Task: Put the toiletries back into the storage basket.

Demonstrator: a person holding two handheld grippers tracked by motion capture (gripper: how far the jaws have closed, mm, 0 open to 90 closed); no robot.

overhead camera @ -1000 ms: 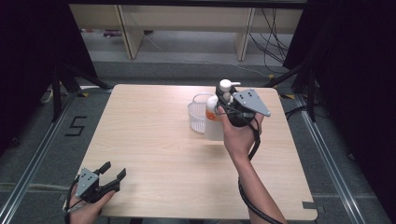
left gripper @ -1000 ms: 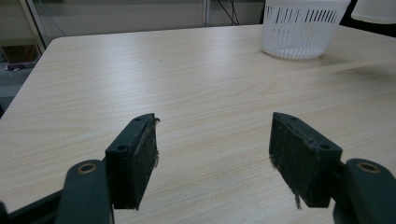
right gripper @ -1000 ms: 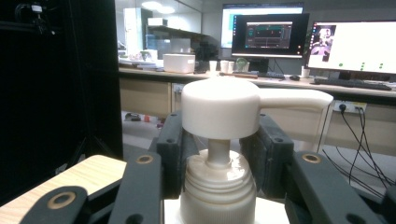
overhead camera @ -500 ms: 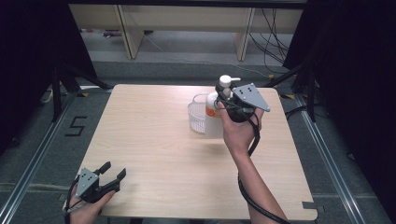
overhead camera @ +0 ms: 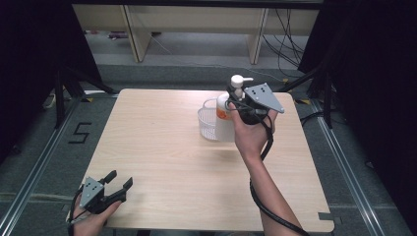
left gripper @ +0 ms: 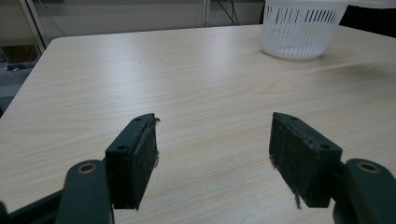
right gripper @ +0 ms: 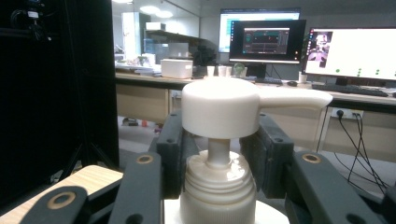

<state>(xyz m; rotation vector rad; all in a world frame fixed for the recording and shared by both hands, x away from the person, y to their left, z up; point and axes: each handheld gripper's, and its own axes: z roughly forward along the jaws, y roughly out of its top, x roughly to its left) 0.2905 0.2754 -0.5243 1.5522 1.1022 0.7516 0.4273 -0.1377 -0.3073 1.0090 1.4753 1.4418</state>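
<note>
We see the right gripper (right gripper: 218,154) clenched on the white plastic pump bottle with an orange label (overhead camera: 224,115), its two black jaws pressing on either side of the ribbed collar just under the white pump head (right gripper: 219,106), whose spout points to the right in the right gripper view. In the high view this right gripper (overhead camera: 244,105) holds the bottle upright above the far right part of the light wooden table (overhead camera: 162,162), just beside and partly over the white slotted plastic basket (overhead camera: 207,123), which stands on the tabletop. Whether the bottle's base touches the basket's rim we cannot tell. Well apart, at the near left corner of the table, the left gripper (overhead camera: 115,187) rests with its jaws spread wide and nothing between them; the left gripper view shows bare wood between its pads (left gripper: 144,156) and the basket (left gripper: 299,28) far ahead.
</note>
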